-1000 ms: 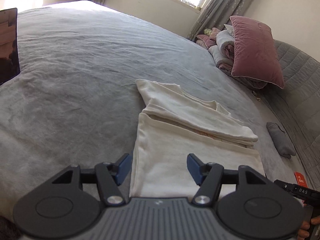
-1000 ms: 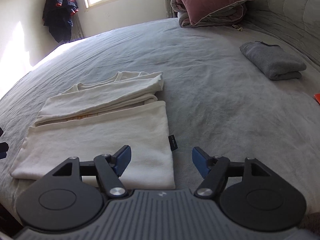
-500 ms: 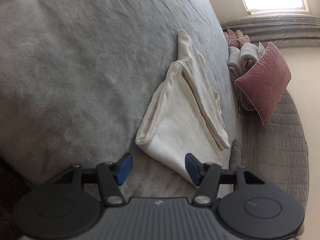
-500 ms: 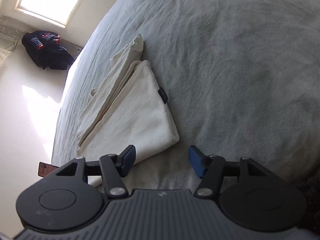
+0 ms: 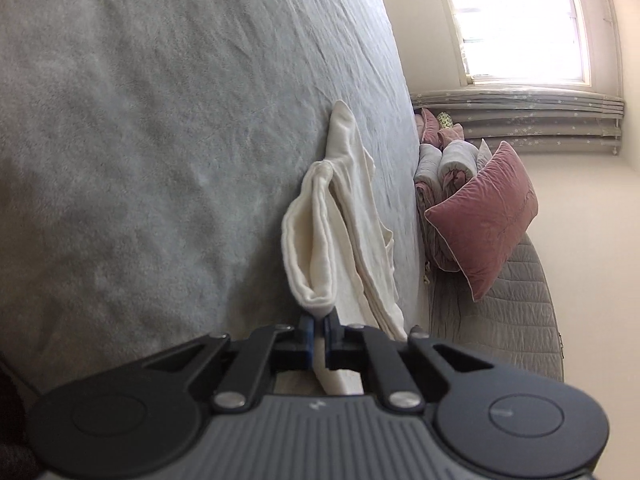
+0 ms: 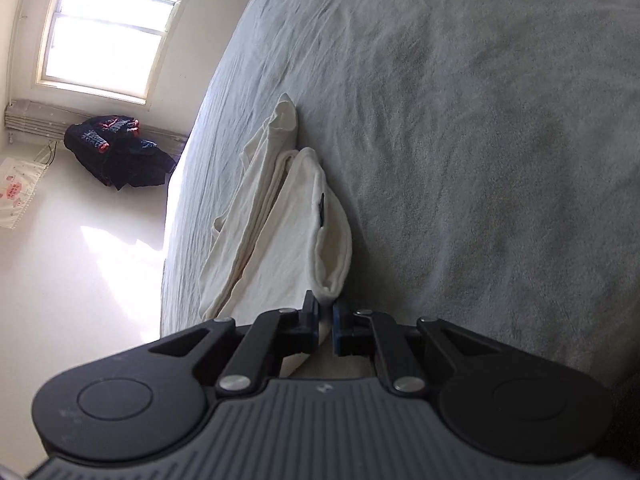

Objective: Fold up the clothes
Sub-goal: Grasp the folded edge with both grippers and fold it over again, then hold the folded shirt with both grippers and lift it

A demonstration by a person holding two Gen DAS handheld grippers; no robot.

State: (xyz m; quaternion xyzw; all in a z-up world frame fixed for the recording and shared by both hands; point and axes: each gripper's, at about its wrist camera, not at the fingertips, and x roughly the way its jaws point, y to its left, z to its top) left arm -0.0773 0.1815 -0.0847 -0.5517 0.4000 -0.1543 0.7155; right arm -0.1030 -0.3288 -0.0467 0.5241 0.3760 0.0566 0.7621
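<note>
A cream shirt [image 5: 340,216], partly folded, lies on the grey bed cover [image 5: 160,120]. Both views are rolled on their side. My left gripper [image 5: 319,326] is shut on the shirt's near corner, and the cloth bulges into a loop just beyond the blue pads. In the right wrist view the same shirt [image 6: 288,232] shows a small black tag [image 6: 321,204] on its edge. My right gripper [image 6: 326,314] is closing its jaws on the other near corner, with the cloth pinched between the pads. The hem below each gripper is hidden by its body.
A pink pillow [image 5: 484,216] leans on rolled bedding [image 5: 444,160] beside a quilted grey headboard [image 5: 516,320] under a bright window [image 5: 520,20]. A dark jacket [image 6: 116,152] hangs by the wall beyond the bed cover [image 6: 480,120], which spreads wide around the shirt.
Both grippers rolled onto their sides, sank to the shirt's near edge and closed on its two near corners. The cloth now bunches up at each grip.
</note>
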